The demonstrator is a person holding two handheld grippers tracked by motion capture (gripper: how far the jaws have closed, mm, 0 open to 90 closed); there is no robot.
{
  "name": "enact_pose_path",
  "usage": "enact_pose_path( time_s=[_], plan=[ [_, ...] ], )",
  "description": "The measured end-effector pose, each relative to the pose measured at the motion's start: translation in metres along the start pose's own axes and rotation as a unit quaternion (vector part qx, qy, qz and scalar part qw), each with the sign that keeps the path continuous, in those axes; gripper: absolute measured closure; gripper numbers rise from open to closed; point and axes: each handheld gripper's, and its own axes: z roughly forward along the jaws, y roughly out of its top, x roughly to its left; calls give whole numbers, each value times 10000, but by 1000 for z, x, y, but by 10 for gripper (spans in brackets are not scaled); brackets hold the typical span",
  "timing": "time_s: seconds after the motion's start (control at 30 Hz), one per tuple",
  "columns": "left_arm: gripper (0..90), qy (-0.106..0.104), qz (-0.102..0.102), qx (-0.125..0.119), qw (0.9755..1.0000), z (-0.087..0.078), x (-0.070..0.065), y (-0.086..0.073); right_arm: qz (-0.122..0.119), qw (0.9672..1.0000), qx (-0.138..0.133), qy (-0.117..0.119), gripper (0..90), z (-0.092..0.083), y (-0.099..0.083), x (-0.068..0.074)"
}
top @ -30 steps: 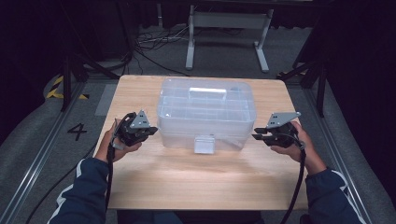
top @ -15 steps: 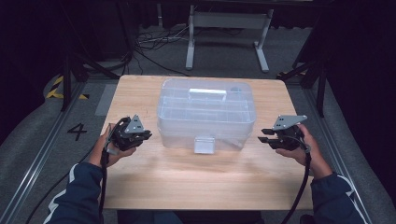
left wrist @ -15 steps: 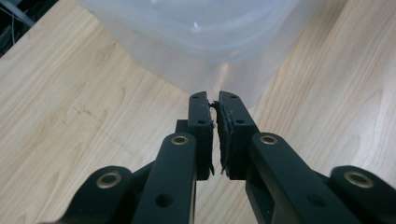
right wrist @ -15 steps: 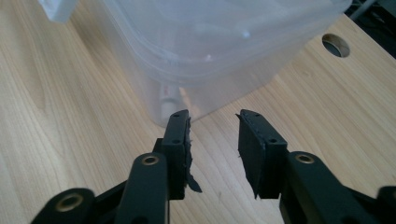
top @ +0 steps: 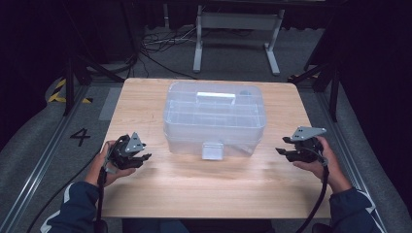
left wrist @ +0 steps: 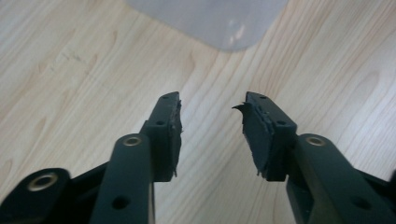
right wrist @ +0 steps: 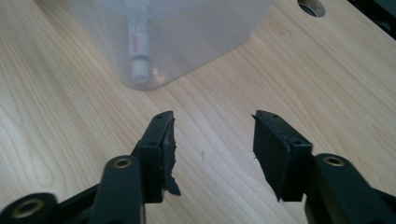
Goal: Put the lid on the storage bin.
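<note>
Left gripper (top: pixel 144 156) and right gripper (top: pixel 282 151) sit apart from the clear plastic box (top: pixel 214 119) mid-table (top: pixel 194 194), one either side. Both have just been opening, jaws spread with nothing between them.

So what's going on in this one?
A person sits at a wooden table with a tool in each hand, flanking a clear plastic storage box with its lid on. The left tool and right tool sit apart from the box's ends. Their jaws have just been opening, with nothing between them.
</note>
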Motion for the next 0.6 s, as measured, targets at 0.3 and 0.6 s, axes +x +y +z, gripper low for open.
enact_pose_path(
  time_s=[0.3, 0.6],
  plan=[
    [384, -176, -384, 72, 9991, 4, -7, -26, 318, 9994, 4, -131, 348, 4, -28, 4],
    [255, -238, -694, -142, 9972, 4, -14, -46, 810, 9962, -128, -307, 237, 5, -56, 6]
  ],
)
